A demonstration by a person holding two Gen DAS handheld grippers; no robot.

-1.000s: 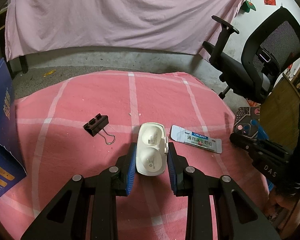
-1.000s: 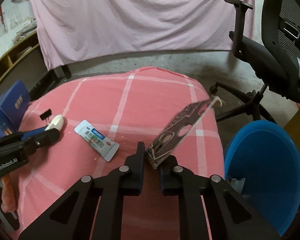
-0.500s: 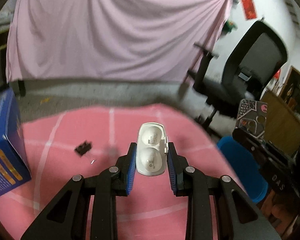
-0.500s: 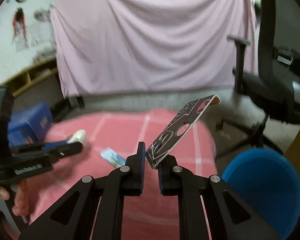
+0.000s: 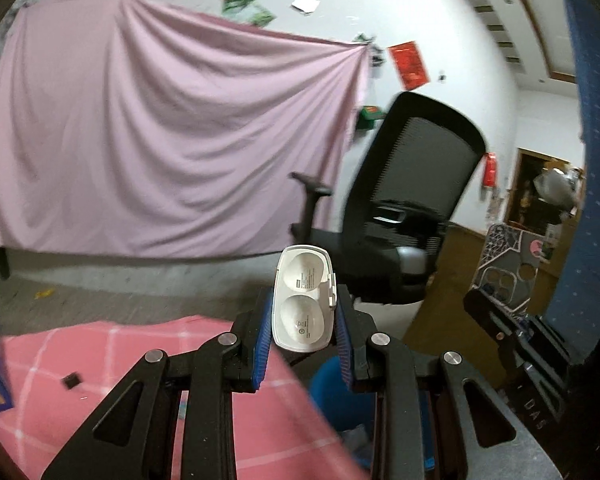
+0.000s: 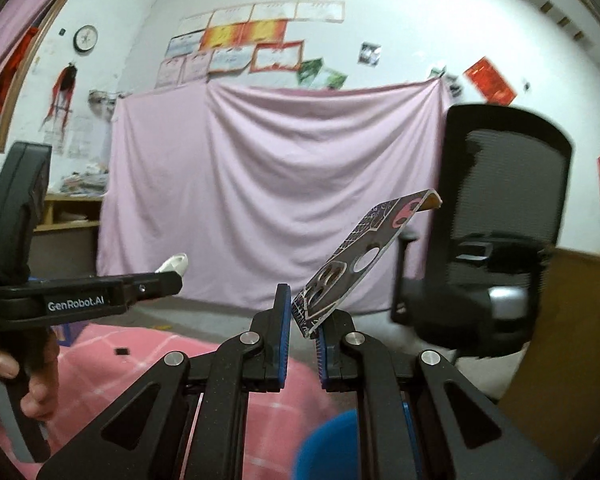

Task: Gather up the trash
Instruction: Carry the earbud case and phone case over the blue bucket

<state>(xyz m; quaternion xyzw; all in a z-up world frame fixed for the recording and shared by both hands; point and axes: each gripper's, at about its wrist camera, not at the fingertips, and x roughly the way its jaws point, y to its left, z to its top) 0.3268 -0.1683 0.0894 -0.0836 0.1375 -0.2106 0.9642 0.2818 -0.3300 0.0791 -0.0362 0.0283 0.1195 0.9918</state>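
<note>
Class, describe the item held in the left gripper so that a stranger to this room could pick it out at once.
Start at the big pink sheet hung across the back wall, then drop to the black office chair beside it. In front of the chair, the left gripper clamps a white plastic clamshell tray between blue pads. Its two round hollows distinguish it from the dark patterned phone case in the right gripper.

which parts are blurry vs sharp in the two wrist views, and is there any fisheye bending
Left wrist view: the white case and fingers are sharp; the office chair and pink cloth are motion-smeared. Right wrist view: the phone case is crisp, the chair blurred. Both bend straight lines near the dark rim.
</note>
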